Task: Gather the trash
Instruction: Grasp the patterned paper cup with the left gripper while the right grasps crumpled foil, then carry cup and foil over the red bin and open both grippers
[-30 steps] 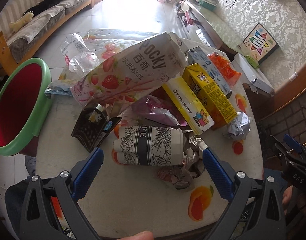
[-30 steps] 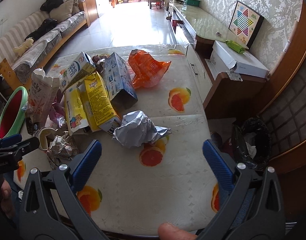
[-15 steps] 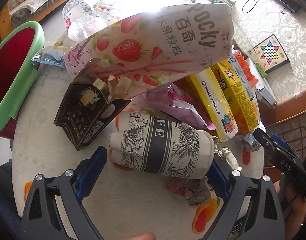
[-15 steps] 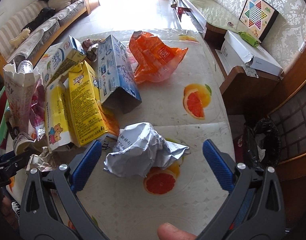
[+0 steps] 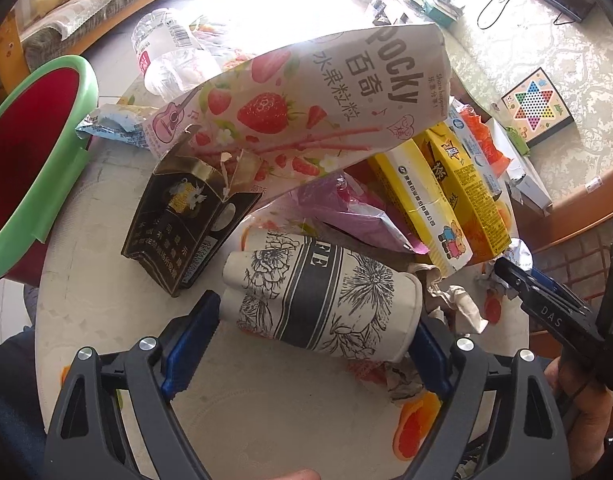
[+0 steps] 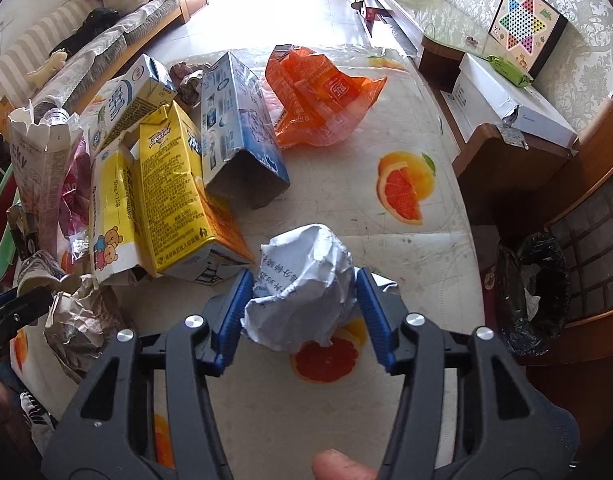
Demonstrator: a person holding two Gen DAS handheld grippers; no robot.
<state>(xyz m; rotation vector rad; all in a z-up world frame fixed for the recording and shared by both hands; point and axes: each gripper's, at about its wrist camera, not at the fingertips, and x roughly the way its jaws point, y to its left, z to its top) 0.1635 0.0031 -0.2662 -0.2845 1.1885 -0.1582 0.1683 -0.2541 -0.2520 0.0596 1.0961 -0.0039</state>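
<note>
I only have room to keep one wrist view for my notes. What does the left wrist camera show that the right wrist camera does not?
Only the left view shows the left gripper, its jaws just closing, straddling the paper coffee cup, plus the black carton and plastic bottle. Only the right view shows the right gripper, jaws just closed on the crumpled paper ball, plus the orange bag and black-lined bin. Both show the yellow cartons and the Pocky box.

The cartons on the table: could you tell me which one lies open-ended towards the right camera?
The blue-and-white carton; its dark open end faces the camera, unlike the yellow cartons beside it.
</note>
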